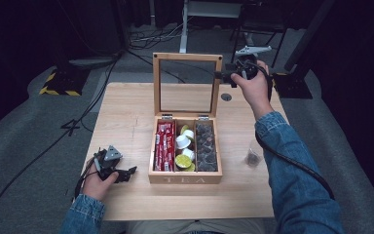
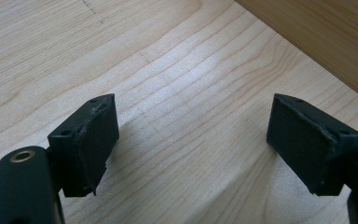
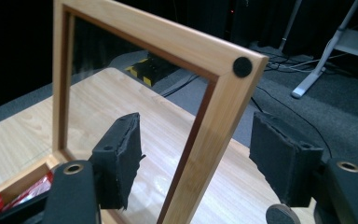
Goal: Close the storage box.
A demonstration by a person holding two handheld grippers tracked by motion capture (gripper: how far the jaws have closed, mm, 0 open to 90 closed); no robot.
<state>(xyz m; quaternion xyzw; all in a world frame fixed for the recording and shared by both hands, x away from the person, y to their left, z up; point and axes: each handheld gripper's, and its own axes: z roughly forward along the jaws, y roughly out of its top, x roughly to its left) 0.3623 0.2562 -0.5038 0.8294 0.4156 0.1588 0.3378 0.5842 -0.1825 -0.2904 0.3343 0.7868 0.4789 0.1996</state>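
Wooden tea box [image 1: 185,178] is sitting mid-table, lid [image 1: 187,57] standing upright on its rear hinges. Compartments: red packets [image 1: 164,146] on the box's left, white and yellow capsules [image 1: 184,146] in the middle, dark pieces [image 1: 205,146] on the right.

Right gripper [image 1: 228,74] is reaching to the lid's upper right corner; in the right gripper view its jaws are standing wide, one either side of the lid's frame edge [image 3: 205,140], neither pad pressing it.

Left gripper [image 1: 125,173] is resting low near the table's [image 1: 126,112] front left edge, just left of the box, jaws spread wide over bare wood [image 2: 177,93], gripping nothing. Box wall [image 2: 326,42] is crossing the upper right corner of the left gripper view.

Small dark cup [image 1: 253,157] is standing right of the box, apart from it.
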